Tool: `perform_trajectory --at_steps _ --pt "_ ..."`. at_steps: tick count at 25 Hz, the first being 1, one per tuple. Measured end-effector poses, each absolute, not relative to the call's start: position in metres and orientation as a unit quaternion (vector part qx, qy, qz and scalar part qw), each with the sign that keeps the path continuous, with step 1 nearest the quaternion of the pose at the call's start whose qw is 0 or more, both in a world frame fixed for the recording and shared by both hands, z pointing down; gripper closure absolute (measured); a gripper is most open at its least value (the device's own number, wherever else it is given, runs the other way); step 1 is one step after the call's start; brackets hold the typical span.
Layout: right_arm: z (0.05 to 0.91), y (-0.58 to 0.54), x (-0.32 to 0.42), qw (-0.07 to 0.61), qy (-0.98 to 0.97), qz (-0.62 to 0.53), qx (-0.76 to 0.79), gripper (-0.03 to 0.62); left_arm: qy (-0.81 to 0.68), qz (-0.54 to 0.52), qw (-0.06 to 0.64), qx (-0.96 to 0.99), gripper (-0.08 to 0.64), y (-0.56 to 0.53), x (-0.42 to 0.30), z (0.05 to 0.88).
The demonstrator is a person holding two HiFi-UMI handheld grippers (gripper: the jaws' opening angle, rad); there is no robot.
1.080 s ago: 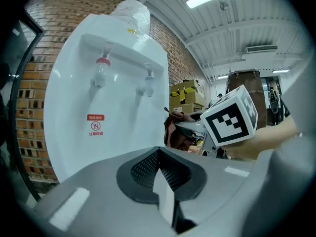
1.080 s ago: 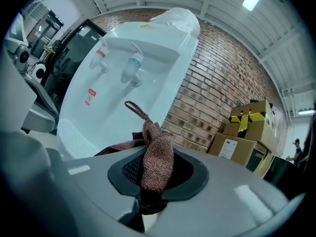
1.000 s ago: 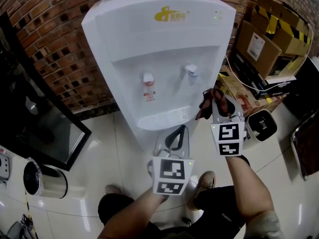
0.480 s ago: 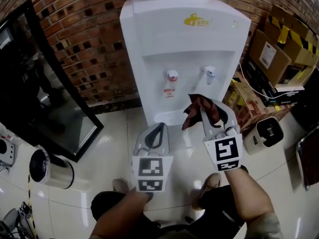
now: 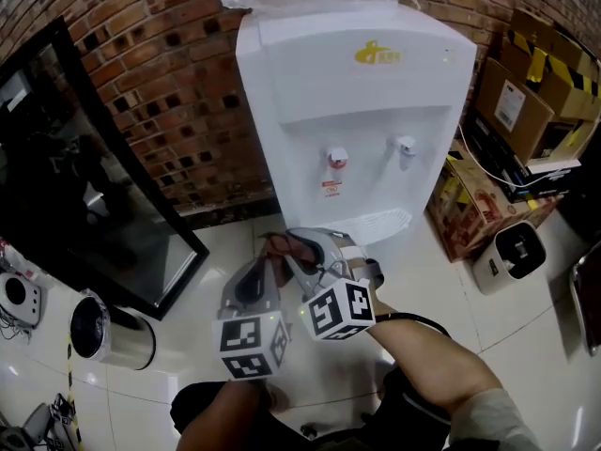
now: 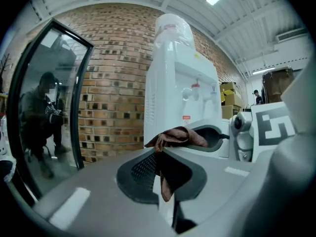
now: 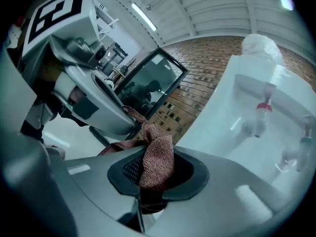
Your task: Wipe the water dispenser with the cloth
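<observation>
The white water dispenser (image 5: 357, 111) stands against the brick wall, with two taps on its front. My right gripper (image 5: 286, 244) is shut on a reddish-brown cloth (image 5: 282, 245), which is bunched between its jaws (image 7: 158, 157). It points toward the dispenser's left front corner without touching it. My left gripper (image 5: 266, 266) sits just left of it and below, its jaws closed to a loop. A tail of the cloth (image 6: 165, 181) hangs into that loop. Whether the left tips pinch the cloth is hidden. In the right gripper view the dispenser (image 7: 261, 117) rises at the right.
A black glass-door cabinet (image 5: 84, 177) stands left of the dispenser, with a metal cylinder bin (image 5: 103, 332) on the floor in front of it. Cardboard boxes (image 5: 516, 92) and a small white appliance (image 5: 512, 252) crowd the right. Brick wall (image 5: 178, 83) lies behind.
Both grippers have swung left, from the dispenser's front toward its left corner. The right one rolled and crossed over beside the left, bringing the cloth to the left gripper's tips.
</observation>
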State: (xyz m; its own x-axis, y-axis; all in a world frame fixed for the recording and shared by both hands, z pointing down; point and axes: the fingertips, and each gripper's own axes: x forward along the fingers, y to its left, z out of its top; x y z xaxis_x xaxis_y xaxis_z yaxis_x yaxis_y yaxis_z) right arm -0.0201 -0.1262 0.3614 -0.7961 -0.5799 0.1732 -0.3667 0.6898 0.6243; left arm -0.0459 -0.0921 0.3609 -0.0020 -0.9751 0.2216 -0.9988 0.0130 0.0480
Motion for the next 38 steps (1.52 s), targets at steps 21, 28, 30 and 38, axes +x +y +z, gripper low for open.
perform_trajectory --at_steps 21,28,30,38 --pt "0.371 -0.189 0.036 0.225 -0.871 -0.26 0.352 0.508 -0.661 0.101 0.046 0.742 0.56 -0.109 0.006 0.359" --pt "0.381 -0.213 0.06 0.258 -0.855 -0.248 0.376 0.508 -0.645 0.11 0.034 0.755 0.56 -0.121 0.033 0.364" --pt "0.381 -0.214 0.063 0.266 -0.851 -0.248 0.38 0.508 -0.645 0.109 0.036 0.756 0.56 -0.127 0.039 0.366" --pt "0.393 -0.23 0.106 0.315 -0.826 -0.224 0.41 0.508 -0.625 0.095 0.052 0.773 0.56 -0.145 0.077 0.371"
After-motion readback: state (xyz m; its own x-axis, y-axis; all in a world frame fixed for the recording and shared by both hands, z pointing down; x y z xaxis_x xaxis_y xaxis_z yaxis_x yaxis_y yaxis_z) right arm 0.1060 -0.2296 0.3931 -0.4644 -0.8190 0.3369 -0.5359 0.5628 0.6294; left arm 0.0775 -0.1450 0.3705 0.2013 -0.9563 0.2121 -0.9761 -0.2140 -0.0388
